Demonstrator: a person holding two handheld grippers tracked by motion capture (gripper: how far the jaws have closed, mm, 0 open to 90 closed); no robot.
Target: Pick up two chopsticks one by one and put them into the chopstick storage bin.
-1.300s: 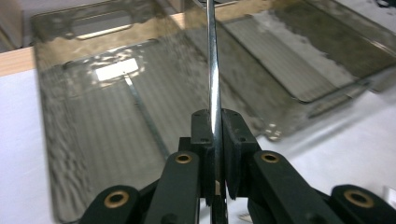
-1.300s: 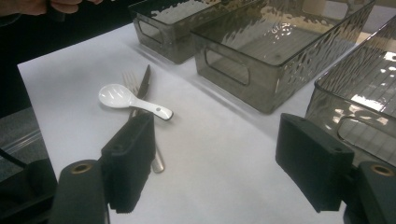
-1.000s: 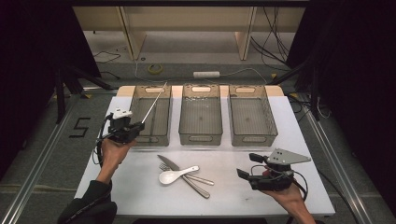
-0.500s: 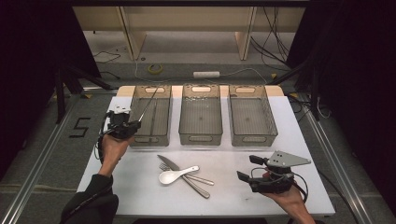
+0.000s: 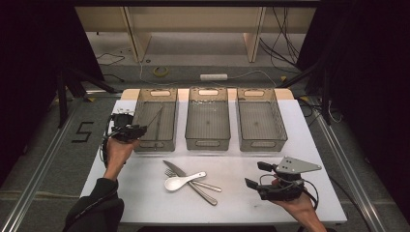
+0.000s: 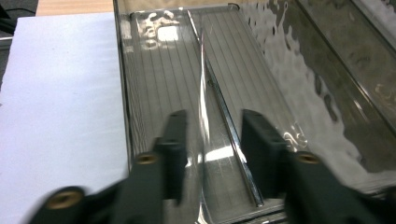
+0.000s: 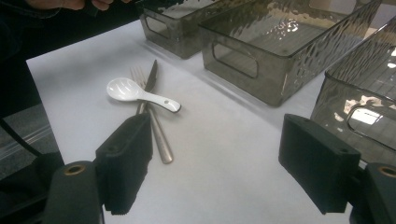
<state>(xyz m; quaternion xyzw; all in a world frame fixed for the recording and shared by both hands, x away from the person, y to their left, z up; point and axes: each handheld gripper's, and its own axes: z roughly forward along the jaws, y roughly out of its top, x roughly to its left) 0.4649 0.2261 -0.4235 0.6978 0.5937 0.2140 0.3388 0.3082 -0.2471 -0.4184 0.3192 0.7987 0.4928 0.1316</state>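
My left gripper point(image 5: 140, 129) point(image 6: 214, 116) is at the near end of the left bin point(image 5: 155, 144). Its jaws have just been opening and stand apart. A thin metal utensil point(image 5: 155, 117) point(image 6: 224, 112) runs between them along the bin's floor, free of the pads. A white spoon point(image 5: 181, 181) point(image 7: 126, 91) lies across a knife point(image 5: 175, 169) point(image 7: 152, 77) and a fork point(image 5: 209, 185) point(image 7: 137, 74) on the white table point(image 5: 232, 203). My right gripper point(image 5: 257, 174) point(image 7: 224, 158) hovers open to the right of them, holding nothing.
Three clear grey bins stand in a row at the back of the table: the left one, a middle one point(image 5: 208, 142) point(image 7: 243, 65) and a right one point(image 5: 261, 142) point(image 7: 355, 112). Cables and shelf legs lie on the floor beyond.
The left gripper came down with the thin utensil, which pointed up over the left bin, and let it go into the bin as its jaws opened. The right gripper stayed put.
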